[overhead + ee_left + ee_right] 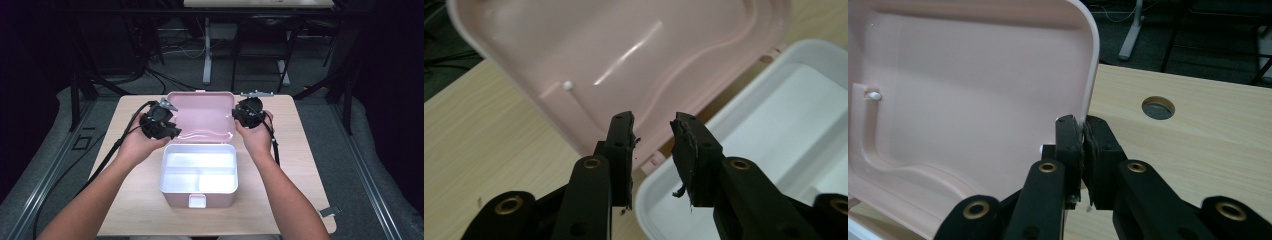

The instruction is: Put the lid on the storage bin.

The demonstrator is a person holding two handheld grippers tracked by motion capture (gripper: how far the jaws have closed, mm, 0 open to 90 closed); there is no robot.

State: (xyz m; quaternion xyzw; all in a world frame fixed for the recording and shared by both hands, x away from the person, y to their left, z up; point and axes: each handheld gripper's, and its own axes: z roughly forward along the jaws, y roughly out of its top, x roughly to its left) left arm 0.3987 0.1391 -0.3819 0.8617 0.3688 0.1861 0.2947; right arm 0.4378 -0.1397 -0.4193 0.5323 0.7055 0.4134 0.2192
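Table: pale wood top, a round cable hole lying beyond and to the side of the right gripper's tips.

Box: pink storage case with a white divided tray inside, standing near the person's edge of the table, below and nearer the person than both sets of fingertips. Long axis runs left to right across the table.

Lid: pink, hinged at the box's far edge, standing open and raised. It spans the gap between the two grippers, its long axis also left to right. Inner face turned towards the person; a small white peg projects from it.

Right gripper: jaws together, clamped on the lid's right-hand rim, the thin edge pinched between the pads. This hand carries the lid.

Left gripper: jaws apart, nothing between them. The lid's lower left rim lies just ahead of and beyond the tips, not touched; the white tray sits off to one side of them.

Judgement: any swing of the lid turns on the hinge line, and the right hand, already gripping, is the nearer.
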